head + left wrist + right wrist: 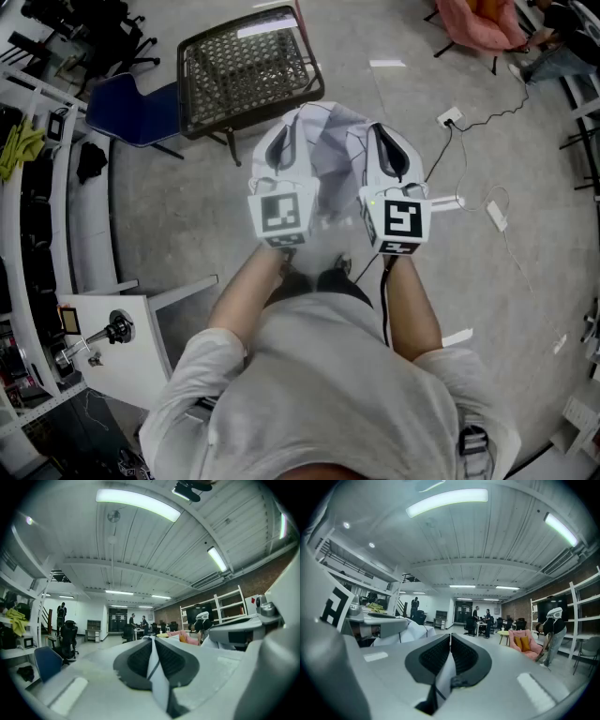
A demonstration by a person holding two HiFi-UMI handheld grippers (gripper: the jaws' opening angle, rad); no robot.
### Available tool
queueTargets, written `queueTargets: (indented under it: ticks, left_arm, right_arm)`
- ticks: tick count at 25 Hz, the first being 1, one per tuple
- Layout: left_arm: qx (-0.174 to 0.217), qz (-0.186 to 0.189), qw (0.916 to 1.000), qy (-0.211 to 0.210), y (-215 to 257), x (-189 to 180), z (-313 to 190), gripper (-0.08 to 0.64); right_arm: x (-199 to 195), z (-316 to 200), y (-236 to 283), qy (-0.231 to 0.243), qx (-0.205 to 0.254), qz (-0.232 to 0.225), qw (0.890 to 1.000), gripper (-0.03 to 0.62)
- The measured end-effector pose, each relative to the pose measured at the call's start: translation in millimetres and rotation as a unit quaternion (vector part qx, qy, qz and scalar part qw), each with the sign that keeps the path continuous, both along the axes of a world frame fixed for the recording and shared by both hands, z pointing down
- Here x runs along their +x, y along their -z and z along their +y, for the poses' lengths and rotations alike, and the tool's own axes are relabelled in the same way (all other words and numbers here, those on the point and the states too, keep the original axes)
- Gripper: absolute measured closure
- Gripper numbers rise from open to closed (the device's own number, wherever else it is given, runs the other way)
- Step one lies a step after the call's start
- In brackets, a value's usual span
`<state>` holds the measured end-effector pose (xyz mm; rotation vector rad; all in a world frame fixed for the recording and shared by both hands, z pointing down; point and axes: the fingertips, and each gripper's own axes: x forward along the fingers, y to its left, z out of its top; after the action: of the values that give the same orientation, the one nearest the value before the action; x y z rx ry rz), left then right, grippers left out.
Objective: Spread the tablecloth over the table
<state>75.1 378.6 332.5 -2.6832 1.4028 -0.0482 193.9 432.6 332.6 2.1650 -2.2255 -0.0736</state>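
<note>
R tool [450, 639] | jaws clamped on tablecloth [444, 679] | pink chair [522, 645] bkgd right

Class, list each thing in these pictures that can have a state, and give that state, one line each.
left gripper: shut on the tablecloth
right gripper: shut on the tablecloth
tablecloth: bunched, held up between both grippers, not spread
table: uncovered, no cloth on it yet
ceiling light: lit

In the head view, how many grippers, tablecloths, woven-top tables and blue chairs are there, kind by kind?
grippers: 2, the left gripper and the right gripper
tablecloth: 1
woven-top table: 1
blue chair: 1
Total: 5
</note>
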Motion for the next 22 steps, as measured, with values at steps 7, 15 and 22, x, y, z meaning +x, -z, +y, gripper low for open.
queueTargets:
  ticks: [7, 15, 22]
  left_arm:
    - [-0.006, -0.008, 1.0, -0.002, -6, 24, 4, 0.535]
    - [-0.015, -0.032, 0.9993, -0.013, -19, 63, -7, 0.535]
    - [-0.037, -0.036, 0.9974, -0.051, -35, 99, -46, 0.535]
  right_arm:
    - [26, 4, -9, 0.0, -0.005, -0.01, 1.0, 0.58]
    - [59, -3, -23, 0.001, -0.015, -0.024, 1.0, 0.578]
    - [93, -28, -37, -0.036, -0.03, -0.028, 0.999, 0.58]
